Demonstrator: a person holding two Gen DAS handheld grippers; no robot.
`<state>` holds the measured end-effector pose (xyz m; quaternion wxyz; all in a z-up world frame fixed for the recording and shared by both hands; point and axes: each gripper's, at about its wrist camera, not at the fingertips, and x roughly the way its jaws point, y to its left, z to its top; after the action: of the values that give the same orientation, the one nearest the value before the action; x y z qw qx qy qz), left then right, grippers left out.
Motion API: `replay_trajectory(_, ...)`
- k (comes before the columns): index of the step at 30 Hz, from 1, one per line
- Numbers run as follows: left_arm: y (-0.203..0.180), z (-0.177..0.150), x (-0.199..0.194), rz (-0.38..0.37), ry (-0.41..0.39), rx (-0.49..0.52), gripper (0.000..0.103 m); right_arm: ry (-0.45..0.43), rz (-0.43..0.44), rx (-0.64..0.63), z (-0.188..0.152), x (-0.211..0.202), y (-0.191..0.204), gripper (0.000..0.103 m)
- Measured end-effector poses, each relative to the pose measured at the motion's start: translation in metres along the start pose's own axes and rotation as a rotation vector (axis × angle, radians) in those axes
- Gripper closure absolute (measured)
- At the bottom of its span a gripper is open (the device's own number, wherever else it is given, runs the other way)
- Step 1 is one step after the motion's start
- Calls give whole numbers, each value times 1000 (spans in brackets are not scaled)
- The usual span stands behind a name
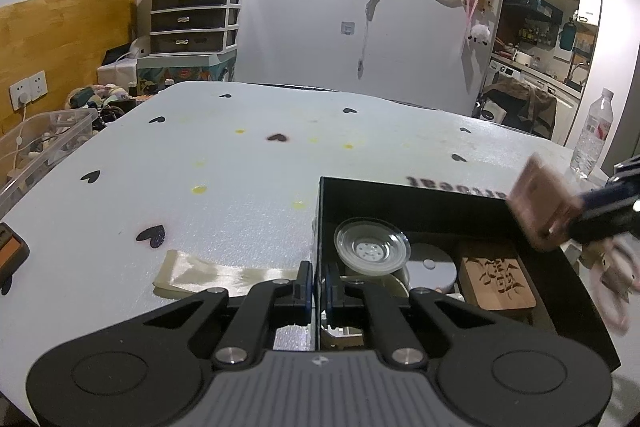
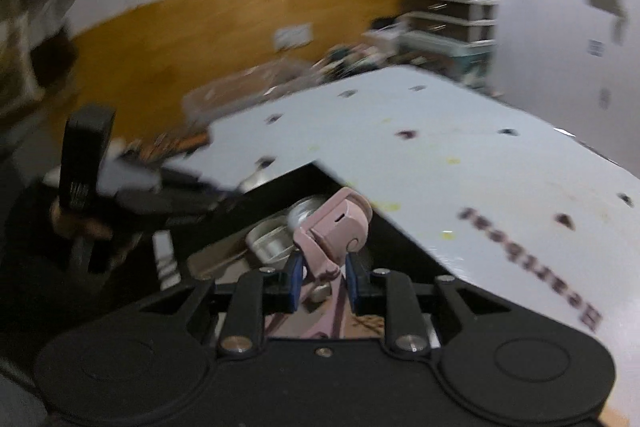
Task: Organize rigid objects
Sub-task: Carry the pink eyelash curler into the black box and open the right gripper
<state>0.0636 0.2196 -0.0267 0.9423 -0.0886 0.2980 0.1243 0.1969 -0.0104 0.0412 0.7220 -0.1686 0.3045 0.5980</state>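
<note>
My left gripper [image 1: 319, 285] is shut on the left wall of an open black box [image 1: 400, 193] on the white table. Inside the box lie a clear glass dish [image 1: 372, 247], a round silver tin [image 1: 434, 267] and a carved wooden block [image 1: 496, 281]. My right gripper [image 2: 323, 275] is shut on a pink hinged tool [image 2: 338, 227], like an eyelash curler, and holds it above the box's right side. In the left wrist view the right gripper [image 1: 600, 211] and the pink tool [image 1: 542, 205] are blurred by motion. The silver tin [image 2: 272, 239] shows under the tool.
A water bottle [image 1: 592, 135] stands at the table's far right edge. A cream ribbon strip [image 1: 216, 275] lies left of the box. A clear plastic bin [image 1: 40, 143] sits off the table's left side. A hand [image 2: 76, 223] holds the left gripper's handle.
</note>
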Motion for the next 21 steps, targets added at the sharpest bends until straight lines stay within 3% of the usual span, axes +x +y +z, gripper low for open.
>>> replay_trajectory(7,1,1,0,-6,-1,-10,97,84,92,-138,6,28,27,80)
replay_trajectory(14,2,1,-1,-13,-3,-9,97,156,-1,-283,-2,41,37,81)
replay_trajectory(21,2,1,-1,-17,-6,-14,97,136,25,-249,2,45,34,81)
